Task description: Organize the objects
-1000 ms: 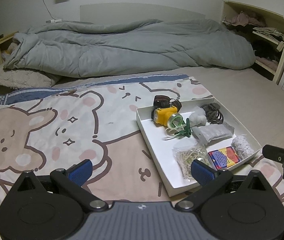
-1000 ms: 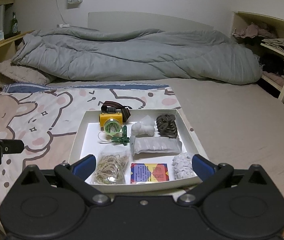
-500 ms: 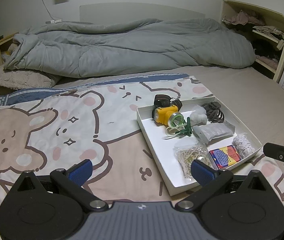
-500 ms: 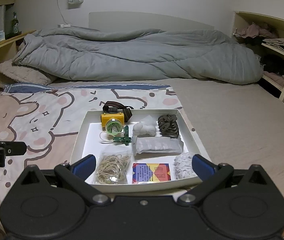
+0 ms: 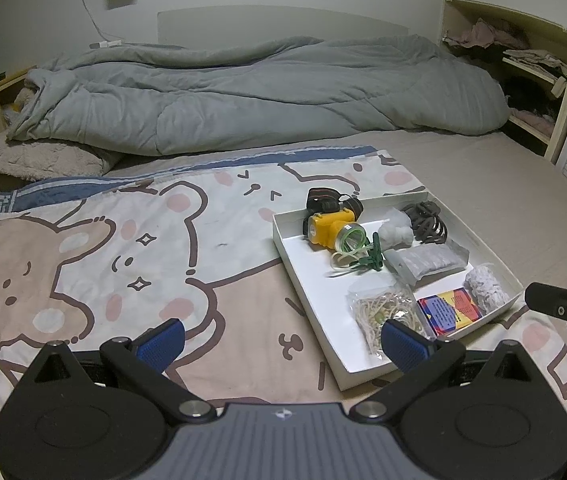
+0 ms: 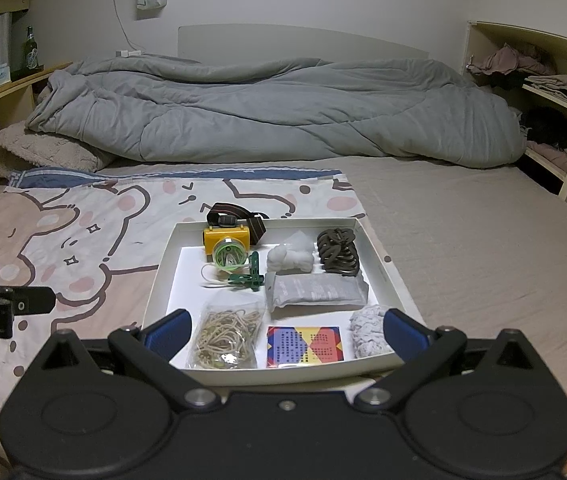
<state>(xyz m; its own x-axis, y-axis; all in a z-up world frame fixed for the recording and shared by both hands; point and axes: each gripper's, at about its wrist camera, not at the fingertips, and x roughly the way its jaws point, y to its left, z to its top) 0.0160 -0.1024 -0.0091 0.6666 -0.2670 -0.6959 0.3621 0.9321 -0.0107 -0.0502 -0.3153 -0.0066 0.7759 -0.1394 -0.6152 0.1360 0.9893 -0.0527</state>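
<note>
A white tray (image 6: 163, 268) lies on the bed on a bear-print sheet (image 5: 123, 248). In it are a yellow headlamp (image 6: 225, 242), a green clip (image 6: 251, 274), a white cotton lump (image 6: 289, 260), a brown hair claw (image 6: 337, 250), a grey pouch (image 6: 315, 290), a bag of rubber bands (image 6: 225, 334), a colourful card box (image 6: 303, 346) and a white scrunchie (image 6: 367, 332). The tray also shows in the left wrist view (image 5: 303, 280). My right gripper (image 6: 283, 332) is open and empty at the tray's near edge. My left gripper (image 5: 281, 340) is open and empty left of the tray.
A rumpled grey duvet (image 6: 275, 112) covers the back of the bed. A beige pillow (image 6: 43, 152) lies at the back left. Shelves with clothes (image 6: 543, 92) stand at the right. A green bottle (image 6: 31, 54) stands on the left ledge.
Both grippers have drawn back a little from the tray, so it sits slightly farther off in both views. Nothing in the tray has moved.
</note>
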